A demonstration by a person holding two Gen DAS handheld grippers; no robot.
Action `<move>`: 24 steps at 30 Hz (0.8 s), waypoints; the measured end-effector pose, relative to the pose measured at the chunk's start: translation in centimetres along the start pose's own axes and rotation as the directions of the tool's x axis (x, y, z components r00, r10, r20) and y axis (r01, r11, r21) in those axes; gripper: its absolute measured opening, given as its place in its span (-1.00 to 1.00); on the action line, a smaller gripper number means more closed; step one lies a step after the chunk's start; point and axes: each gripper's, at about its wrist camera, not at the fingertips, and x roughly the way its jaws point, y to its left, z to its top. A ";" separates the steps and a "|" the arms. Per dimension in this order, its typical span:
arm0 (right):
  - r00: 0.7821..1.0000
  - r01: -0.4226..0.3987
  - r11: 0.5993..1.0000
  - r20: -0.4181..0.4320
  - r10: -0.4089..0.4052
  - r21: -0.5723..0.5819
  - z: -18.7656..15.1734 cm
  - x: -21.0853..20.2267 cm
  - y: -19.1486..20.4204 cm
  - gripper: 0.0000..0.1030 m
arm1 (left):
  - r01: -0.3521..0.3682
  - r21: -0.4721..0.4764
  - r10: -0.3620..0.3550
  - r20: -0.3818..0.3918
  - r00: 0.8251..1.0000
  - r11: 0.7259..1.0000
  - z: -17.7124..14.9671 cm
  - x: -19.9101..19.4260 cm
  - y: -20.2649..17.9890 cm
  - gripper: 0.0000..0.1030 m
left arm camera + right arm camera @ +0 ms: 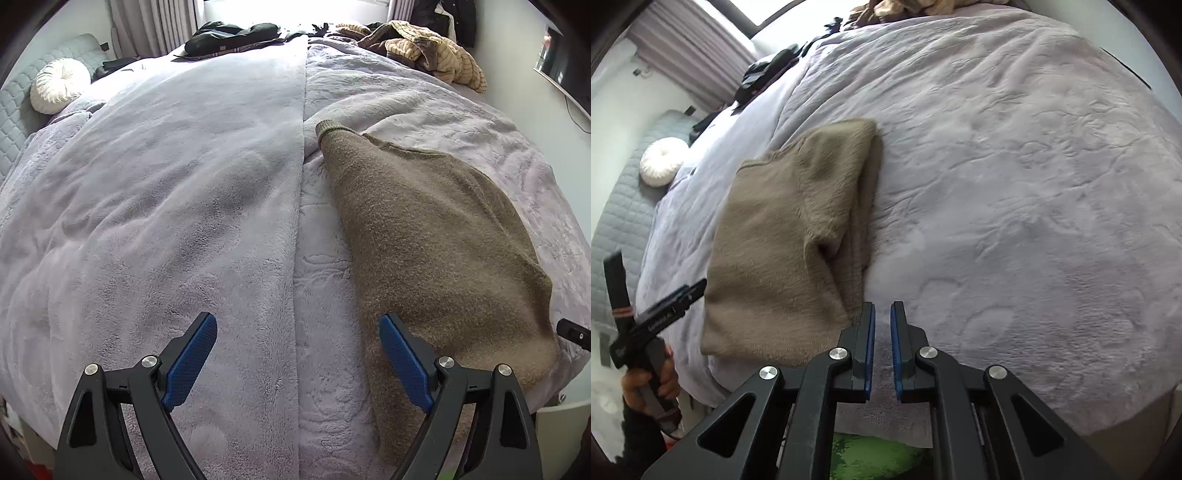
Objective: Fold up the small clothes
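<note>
A brown knitted garment (424, 229) lies partly folded on the lilac blanket (184, 184) of a bed, one cuffed end pointing toward the far side. My left gripper (297, 318) hovers open over the blanket at the garment's near left edge, its right finger over the knit and nothing held. In the right wrist view the garment (783, 240) lies left of my right gripper (882, 304), which is shut on nothing just off the garment's near right corner. A hand holds the left gripper (665, 306) at the bed's edge.
A heap of tan and brown clothes (424, 48) and dark clothes (229, 37) lie at the far end of the bed. A round white cushion (59, 85) rests by the quilted headboard (14, 122). A screen (565, 66) hangs on the right wall. A green rug (871, 458) shows below.
</note>
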 end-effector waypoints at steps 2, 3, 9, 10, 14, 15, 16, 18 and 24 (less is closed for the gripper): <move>1.000 -0.002 1.000 -0.002 0.002 0.010 0.4 -0.1 -0.1 -0.81 | 0.002 -0.001 -0.002 0.003 1.000 1.000 0.0 -0.2 -0.1 0.76; 1.000 0.003 1.000 -0.001 -0.003 0.007 0.5 -0.2 0.1 -0.81 | 0.002 0.000 -0.002 0.005 1.000 1.000 0.1 -0.4 -0.1 0.76; 1.000 -0.002 1.000 -0.015 0.002 -0.001 0.7 0.0 1.0 -0.73 | 0.002 0.007 -0.002 0.001 1.000 1.000 0.2 -0.8 -0.7 0.76; 1.000 0.000 1.000 -0.019 0.000 -0.005 0.8 0.1 1.2 -0.67 | 0.002 0.007 -0.002 0.000 1.000 1.000 0.2 -1.0 -0.9 0.76; 0.999 0.024 0.999 -0.025 -0.025 -0.040 1.2 0.3 2.7 0.18 | -0.004 0.014 0.004 0.007 1.000 1.000 0.4 -1.7 -1.4 0.76; 0.999 0.030 0.998 -0.022 -0.031 -0.058 1.4 0.2 3.2 0.20 | -0.004 0.015 0.004 0.011 1.000 1.000 0.5 -1.9 -1.6 0.76; 0.999 0.039 0.996 -0.021 -0.040 -0.074 1.6 0.1 3.7 0.20 | -0.005 0.014 0.004 0.014 1.000 1.000 0.6 -2.2 -1.7 0.76; 0.998 0.058 0.994 -0.017 -0.059 -0.097 2.0 -0.1 4.6 0.40 | -0.002 0.010 0.002 0.014 1.000 1.000 0.8 -2.7 -2.1 0.76; 0.994 0.112 0.984 0.008 -0.112 -0.141 3.3 -0.7 7.2 0.67 | 0.021 0.014 -0.021 0.028 0.999 1.000 1.2 -3.9 -3.2 0.86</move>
